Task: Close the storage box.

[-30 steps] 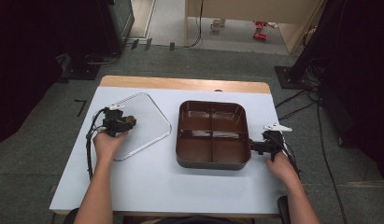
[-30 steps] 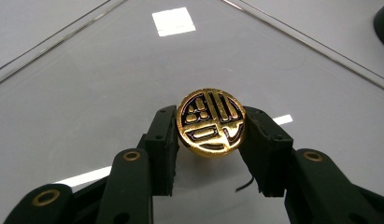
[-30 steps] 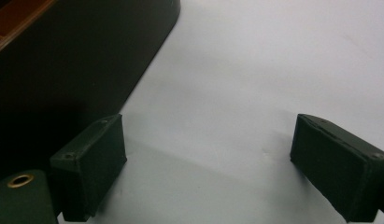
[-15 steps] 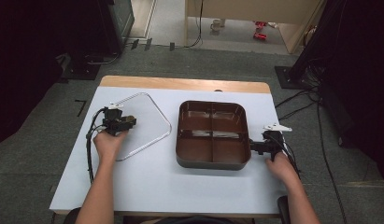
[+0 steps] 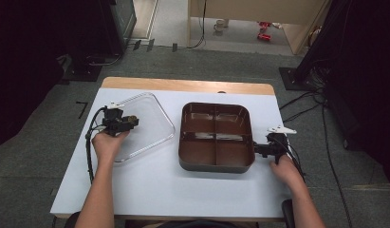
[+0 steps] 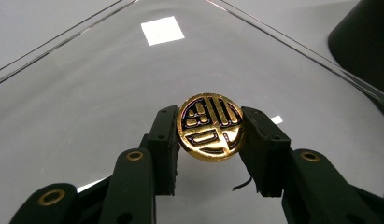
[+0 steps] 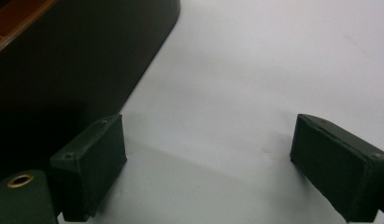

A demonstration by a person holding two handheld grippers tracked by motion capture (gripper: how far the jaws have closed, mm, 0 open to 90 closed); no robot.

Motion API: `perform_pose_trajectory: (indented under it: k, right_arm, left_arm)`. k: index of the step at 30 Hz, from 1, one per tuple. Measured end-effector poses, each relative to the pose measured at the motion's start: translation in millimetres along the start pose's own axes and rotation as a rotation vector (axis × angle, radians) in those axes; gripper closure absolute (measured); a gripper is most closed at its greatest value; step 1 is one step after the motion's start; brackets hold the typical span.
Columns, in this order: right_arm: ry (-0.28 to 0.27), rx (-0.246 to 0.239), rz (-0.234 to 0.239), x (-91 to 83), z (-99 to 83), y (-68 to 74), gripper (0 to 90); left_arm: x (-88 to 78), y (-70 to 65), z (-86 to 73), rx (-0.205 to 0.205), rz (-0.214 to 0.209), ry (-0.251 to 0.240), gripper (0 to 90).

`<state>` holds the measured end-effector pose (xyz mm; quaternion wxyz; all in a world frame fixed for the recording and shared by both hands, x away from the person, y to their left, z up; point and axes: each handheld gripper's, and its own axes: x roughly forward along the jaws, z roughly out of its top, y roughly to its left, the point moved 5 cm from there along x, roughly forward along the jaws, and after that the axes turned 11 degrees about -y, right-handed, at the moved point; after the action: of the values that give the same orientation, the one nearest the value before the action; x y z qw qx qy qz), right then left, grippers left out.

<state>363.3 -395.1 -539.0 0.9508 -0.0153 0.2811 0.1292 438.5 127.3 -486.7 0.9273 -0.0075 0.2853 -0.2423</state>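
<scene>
A white table with a wooden far edge stands on grey floor, dark equipment on both sides. In the left gripper view, the jaws of the left gripper are closed on a round gold knob with a raised black-lined emblem; both pads press against its rim. The knob sits on a clear lid, which lies flat on the table under the jaws. In the high view the left gripper rests over the lid's middle, at the table's left part, the person's left hand behind it.

In the right gripper view, the jaws of the right gripper stand wide apart with only bare table between them; the dark outer wall of a brown tray is just beside the left jaw. In the high view the brown tray, split into four compartments, lies at the table's centre, right of the lid and apart from it. The right gripper sits at the tray's near right corner.
</scene>
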Motion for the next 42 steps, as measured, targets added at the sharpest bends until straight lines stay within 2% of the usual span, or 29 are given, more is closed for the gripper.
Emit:
perform_pose_trajectory:
  k: [4, 8, 11, 15, 18, 21, 27, 28, 30, 39, 42]
  right_arm:
    - [0.000, 0.000, 0.000, 0.0, 0.0, 0.0, 10.0]
    - [0.000, 0.000, 0.000, 0.0, 0.0, 0.0, 10.0]
    - [0.000, 0.000, 0.000, 0.0, 0.0, 0.0, 10.0]
    - [0.000, 0.000, 0.000, 0.0, 0.0, 0.0, 10.0]
    - [0.000, 0.000, 0.000, 0.0, 0.0, 0.0, 10.0]
    - [0.000, 0.000, 0.000, 0.0, 0.0, 0.0, 10.0]
    - [0.000, 0.000, 0.000, 0.0, 0.0, 0.0, 10.0]
    - [0.000, 0.000, 0.000, 0.0, 0.0, 0.0, 10.0]
    - [0.000, 0.000, 0.000, 0.0, 0.0, 0.0, 10.0]
    - [0.000, -0.001, 0.000, 0.0, 0.0, 0.0, 10.0]
    - [0.000, 0.000, 0.000, 0.0, 0.0, 0.0, 10.0]
  left_arm:
    - [-12.5, -6.8, 12.8, -0.003, -0.034, -0.043, 59.6]
    - [-21.7, -18.6, 25.7, 0.038, -0.052, -0.059, 59.6]
    - [-25.0, -29.3, 34.0, 0.051, -0.084, -0.082, 59.6]
    - [-25.5, -42.8, 39.8, 0.073, -0.122, -0.079, 59.6]
    - [-24.8, -50.8, 42.4, 0.071, -0.156, -0.080, 59.6]
    - [-24.7, -54.8, 43.5, 0.070, -0.171, -0.077, 59.6]
    - [-18.2, -74.6, 46.5, 0.098, -0.223, -0.075, 59.7]
    - [-18.2, -74.6, 46.5, 0.098, -0.223, -0.075, 59.7]
    - [-13.7, -84.3, 46.0, 0.105, -0.247, -0.066, 59.6]
    - [-2.3, -108.5, 42.5, 0.130, -0.285, -0.036, 59.7]
    - [0.9, -121.0, 46.7, 0.128, -0.313, -0.022, 59.6]
